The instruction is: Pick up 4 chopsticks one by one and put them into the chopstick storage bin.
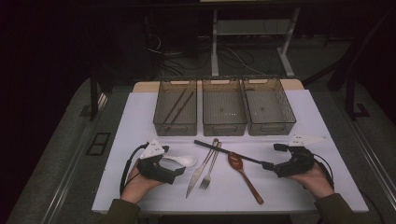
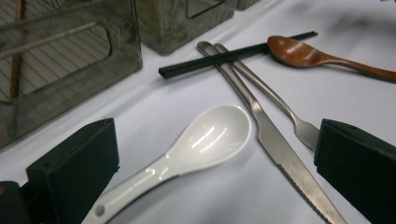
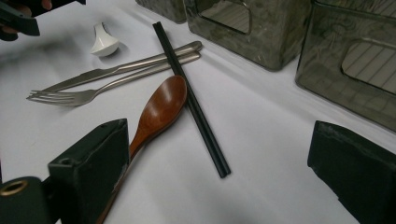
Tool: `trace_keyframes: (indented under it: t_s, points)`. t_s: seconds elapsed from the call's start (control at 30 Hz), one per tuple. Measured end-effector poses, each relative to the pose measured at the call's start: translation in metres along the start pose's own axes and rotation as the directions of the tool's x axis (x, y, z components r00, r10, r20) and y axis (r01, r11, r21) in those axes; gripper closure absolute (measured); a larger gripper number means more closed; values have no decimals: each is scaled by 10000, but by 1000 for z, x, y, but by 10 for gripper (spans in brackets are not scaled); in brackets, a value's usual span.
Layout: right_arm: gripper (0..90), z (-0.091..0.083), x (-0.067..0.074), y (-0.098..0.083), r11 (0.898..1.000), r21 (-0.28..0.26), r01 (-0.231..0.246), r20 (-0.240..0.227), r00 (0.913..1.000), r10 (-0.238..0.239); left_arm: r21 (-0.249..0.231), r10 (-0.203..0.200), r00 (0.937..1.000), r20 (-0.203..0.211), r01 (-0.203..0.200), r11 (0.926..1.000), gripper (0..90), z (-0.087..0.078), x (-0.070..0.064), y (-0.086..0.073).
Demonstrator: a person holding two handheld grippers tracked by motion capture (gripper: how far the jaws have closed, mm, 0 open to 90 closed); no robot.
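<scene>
A white ceramic spoon (image 1: 183, 161) (image 2: 210, 135) lies on the white mat. My left gripper (image 1: 179, 166) (image 2: 215, 154) is open and straddles its handle, with the pads clear of it. A steel knife (image 1: 198, 172) (image 2: 280, 144) and fork (image 1: 210, 170) (image 2: 275, 100) lie side by side at the centre. Black chopsticks (image 1: 229, 152) (image 3: 191, 100) lie across their handles. My right gripper (image 1: 273, 156) (image 3: 219, 163) is open, with the near end of the chopsticks between its jaws. A brown wooden spoon (image 1: 243, 172) (image 3: 161, 109) runs past its left jaw.
Three grey mesh baskets (image 1: 176, 126) (image 1: 224, 127) (image 1: 273, 126) stand in a row at the back of the mat. The left one holds brown chopsticks (image 1: 178, 106). The mat's front edge (image 1: 224, 209) is close to my hands. Cables and desk legs lie on the floor beyond.
</scene>
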State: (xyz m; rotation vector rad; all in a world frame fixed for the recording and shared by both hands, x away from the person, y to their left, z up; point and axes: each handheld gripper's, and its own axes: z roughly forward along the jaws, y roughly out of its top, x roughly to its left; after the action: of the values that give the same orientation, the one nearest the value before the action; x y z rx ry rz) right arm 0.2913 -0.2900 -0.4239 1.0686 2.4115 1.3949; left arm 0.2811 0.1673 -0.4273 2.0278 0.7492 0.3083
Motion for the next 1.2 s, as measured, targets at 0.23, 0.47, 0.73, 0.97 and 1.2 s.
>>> trace_keyframes:
  t_s: [0.23,0.47,0.73,0.97,1.2]
  points:
    - [68,4,-4,9,10000,-55,2,-151,9999,-2,-119,-42,10000,66,43,9999,0,-3,-1,-4]
    - [69,10,-5,21,9998,-74,173,-76,9998,-173,-234,25,9999,170,-21,9997,0,-3,-1,-5]
    - [72,16,-9,33,9996,-85,274,74,9996,-273,-145,81,9997,245,-77,9999,0,0,-2,-6]
    - [83,25,-13,41,9996,65,275,44,9996,-275,-46,143,9994,310,-141,9999,0,3,-3,-7]
    - [234,35,-14,48,9979,297,577,-300,9979,-568,33,236,9993,304,-238,9997,0,5,-4,-7]
